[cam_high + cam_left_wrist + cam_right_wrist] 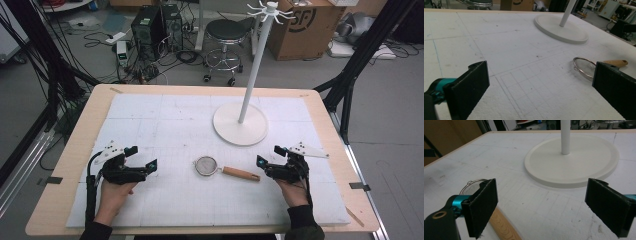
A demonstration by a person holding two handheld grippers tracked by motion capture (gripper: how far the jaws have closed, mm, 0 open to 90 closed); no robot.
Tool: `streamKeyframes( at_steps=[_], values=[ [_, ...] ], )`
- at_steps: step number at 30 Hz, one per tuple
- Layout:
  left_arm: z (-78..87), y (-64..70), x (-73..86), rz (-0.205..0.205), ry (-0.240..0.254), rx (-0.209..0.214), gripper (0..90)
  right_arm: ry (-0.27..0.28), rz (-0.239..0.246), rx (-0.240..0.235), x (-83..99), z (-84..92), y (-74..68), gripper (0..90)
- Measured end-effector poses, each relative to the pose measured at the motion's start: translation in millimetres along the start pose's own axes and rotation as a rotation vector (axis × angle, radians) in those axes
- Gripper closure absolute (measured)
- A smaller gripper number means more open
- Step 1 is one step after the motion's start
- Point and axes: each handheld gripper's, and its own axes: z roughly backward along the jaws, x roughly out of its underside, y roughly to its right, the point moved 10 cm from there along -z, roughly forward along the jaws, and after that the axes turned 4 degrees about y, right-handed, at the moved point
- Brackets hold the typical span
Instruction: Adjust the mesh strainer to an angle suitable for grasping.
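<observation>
A small metal mesh strainer with a wooden handle lies flat on the white foam mat, between my two hands. My left gripper rests at the mat's left, jaws wide apart and pointing right toward the strainer, with nothing between them. My right gripper rests at the right, open and empty, just beyond the handle's end. In the left gripper view the strainer lies partly behind the right jaw. In the right gripper view the wooden handle runs beside the left jaw, and the strainer's rim peeks out behind it.
A white hook stand rises from a round white base behind the strainer, with hooks at its top. The mat covers a wooden table. Beyond the far edge are a stool, computer cases, cables and a cardboard box.
</observation>
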Motion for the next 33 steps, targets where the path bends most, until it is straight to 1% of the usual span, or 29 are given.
streamKeyframes(
  at_steps=[7,8,11,13,15,17,18,20,22,24,27,28,31,32,33],
  values=[
    [-0.4,0.9,0.3,0.001,0.001,-0.003,1.6,0.001,0.0,-0.009,-0.2,0.3,-1.6,10.8],
    [-0.3,1.0,0.0,0.0,0.004,-0.003,1.6,-0.002,-0.001,-0.014,0.3,0.3,-2.6,14.4],
    [0.2,0.0,-0.3,-0.002,0.004,-0.007,1.6,-0.007,-0.005,-0.016,1.0,-0.2,-3.6,15.1],
    [0.7,-0.4,-0.3,-0.003,0.003,-0.007,1.7,-0.008,-0.017,-0.006,1.6,-0.6,-3.8,23.6],
    [1.1,-0.8,-0.8,-0.003,0.005,-0.01,1.6,-0.006,0.009,0.002,1.2,-1.2,-5.1,29.9],
    [1.2,-0.7,-0.9,-0.002,0.006,-0.011,1.7,-0.012,0.009,-0.006,2.3,-2.2,-7.7,37.4],
    [1.3,-0.6,-0.8,-0.004,0.005,-0.011,1.6,-0.021,0.004,-0.007,3.6,-2.6,-8.7,39.5],
    [1.4,0.1,-1.1,-0.007,0.007,-0.011,1.7,-0.023,-0.011,-0.011,4.5,-3.4,-9.4,42.6],
    [1.9,0.8,-1.5,-0.009,0.009,-0.01,1.7,-0.019,-0.029,-0.028,4.2,-3.6,-11.3,45.0],
    [2.0,1.0,-1.7,-0.01,0.011,-0.008,1.6,-0.014,-0.012,-0.036,3.3,-3.6,-13.4,47.4],
    [1.8,0.9,-0.8,-0.01,0.007,-0.009,1.6,-0.017,-0.014,-0.041,3.6,-4.0,-14.1,49.7],
    [1.7,1.1,-0.7,-0.011,0.006,-0.008,1.6,-0.023,-0.018,-0.034,4.5,-4.3,-12.9,57.5],
    [1.7,2.1,-0.8,-0.013,0.008,-0.004,1.6,-0.03,-0.045,-0.027,5.6,-4.2,-11.0,57.5],
    [1.7,2.3,-0.9,-0.01,0.009,-0.004,1.6,-0.03,-0.042,-0.032,5.5,-4.1,-11.0,57.8],
    [1.6,2.4,-0.9,-0.011,0.009,-0.003,1.6,-0.03,-0.043,-0.036,5.5,-4.0,-11.4,59.9]
  ],
)
